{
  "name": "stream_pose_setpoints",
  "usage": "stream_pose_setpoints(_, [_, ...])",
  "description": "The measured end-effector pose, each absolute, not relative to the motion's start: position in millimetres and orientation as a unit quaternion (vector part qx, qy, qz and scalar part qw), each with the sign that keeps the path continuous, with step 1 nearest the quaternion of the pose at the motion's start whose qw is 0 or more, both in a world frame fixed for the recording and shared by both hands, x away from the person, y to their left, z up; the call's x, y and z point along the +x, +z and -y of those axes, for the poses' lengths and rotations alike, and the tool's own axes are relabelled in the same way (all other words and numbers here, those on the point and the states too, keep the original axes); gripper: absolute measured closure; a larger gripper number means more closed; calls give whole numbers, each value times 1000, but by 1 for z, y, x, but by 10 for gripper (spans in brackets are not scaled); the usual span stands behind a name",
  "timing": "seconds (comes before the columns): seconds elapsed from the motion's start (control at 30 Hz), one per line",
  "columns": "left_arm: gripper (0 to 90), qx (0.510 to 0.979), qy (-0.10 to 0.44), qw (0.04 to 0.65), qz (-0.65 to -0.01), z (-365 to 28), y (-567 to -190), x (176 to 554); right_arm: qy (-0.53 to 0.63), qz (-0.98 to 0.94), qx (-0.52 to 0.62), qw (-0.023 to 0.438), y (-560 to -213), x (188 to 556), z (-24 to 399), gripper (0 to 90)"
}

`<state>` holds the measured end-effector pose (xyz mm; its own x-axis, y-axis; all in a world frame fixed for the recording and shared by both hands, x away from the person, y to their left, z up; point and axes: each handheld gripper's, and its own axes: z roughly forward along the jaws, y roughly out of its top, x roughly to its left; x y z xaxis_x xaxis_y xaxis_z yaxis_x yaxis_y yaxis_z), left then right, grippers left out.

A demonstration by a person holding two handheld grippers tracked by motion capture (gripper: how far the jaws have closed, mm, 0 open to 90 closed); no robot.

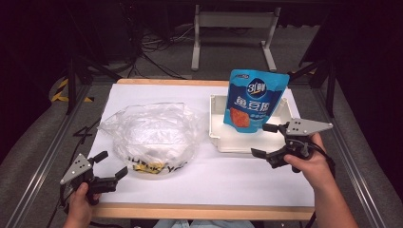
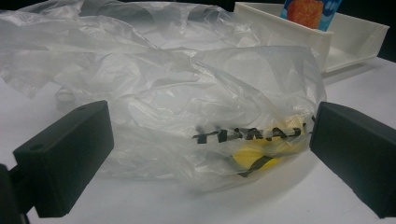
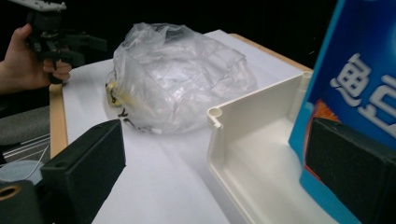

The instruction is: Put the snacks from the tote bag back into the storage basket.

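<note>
Both grippers' black jaws stand wide and empty, the right gripper (image 1: 268,141) beside the upright blue pouch (image 1: 254,99) in the white tray (image 1: 215,124), the left gripper (image 1: 110,165) facing the crumpled clear bag (image 1: 152,133).

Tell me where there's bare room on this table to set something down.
Free: the white sheet along the near edge, between plastic bag and tray. Also the far-left strip behind the bag. Crowded: the tray, where the blue pouch stands.

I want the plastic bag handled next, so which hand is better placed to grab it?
Left, probably: the left hand-held gripper has open jaws beside the plastic bag, while the right hand-held gripper is at the tray.
</note>
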<state>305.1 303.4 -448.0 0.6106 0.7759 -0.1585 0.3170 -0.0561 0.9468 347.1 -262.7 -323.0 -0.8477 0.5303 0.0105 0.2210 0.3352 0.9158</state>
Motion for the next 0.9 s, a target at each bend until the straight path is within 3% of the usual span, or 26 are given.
stream_pose_setpoints(0.9, [2, 702, 205, 565, -382, -305, -447, 305, 565, -765, 261, 167, -409, 344, 242, 56])
